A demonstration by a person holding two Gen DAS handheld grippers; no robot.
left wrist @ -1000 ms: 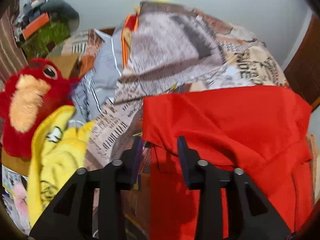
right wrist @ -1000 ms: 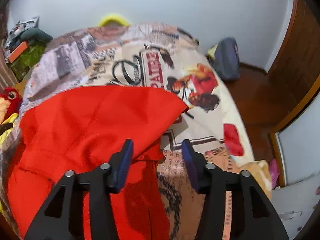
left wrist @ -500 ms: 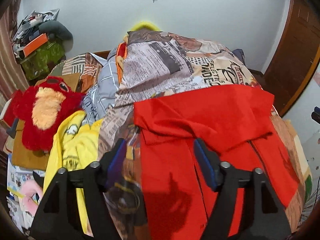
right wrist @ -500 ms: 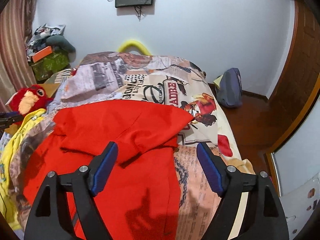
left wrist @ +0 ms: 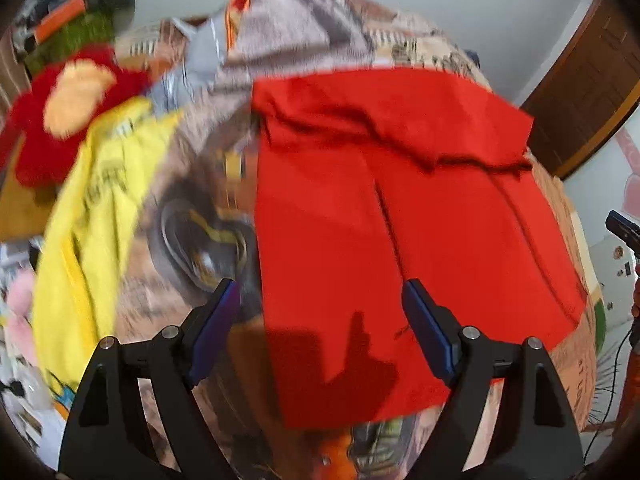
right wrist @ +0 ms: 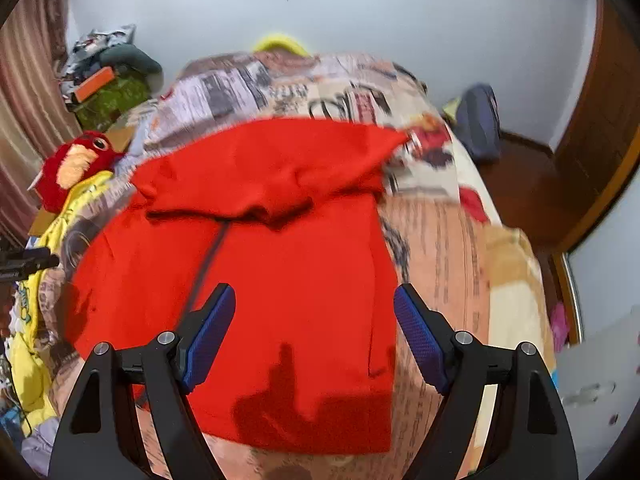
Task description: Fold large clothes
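A large red garment (left wrist: 380,220) (right wrist: 272,260) lies spread on the patterned bed cover (left wrist: 192,232) (right wrist: 436,232), its far part folded over toward me in a band. My left gripper (left wrist: 320,322) hovers above the garment's near left edge, its jaws still opening, with nothing between the pads. Over the near right part of the cloth hangs my right gripper (right wrist: 314,330), open and empty. The tip of the right gripper shows at the right edge of the left wrist view, and the left gripper shows at the left edge of the right wrist view.
A yellow garment (left wrist: 92,208) (right wrist: 36,292) and a red plush toy (left wrist: 68,108) (right wrist: 76,164) lie left of the red one. Clutter (right wrist: 108,84) is piled in the far left corner. A blue bag (right wrist: 478,120) sits on the floor, a wooden door (right wrist: 600,128) stands at right.
Both grippers opened from near the folded edge and pulled back toward the near end of the garment, which now lies with its far part folded over.
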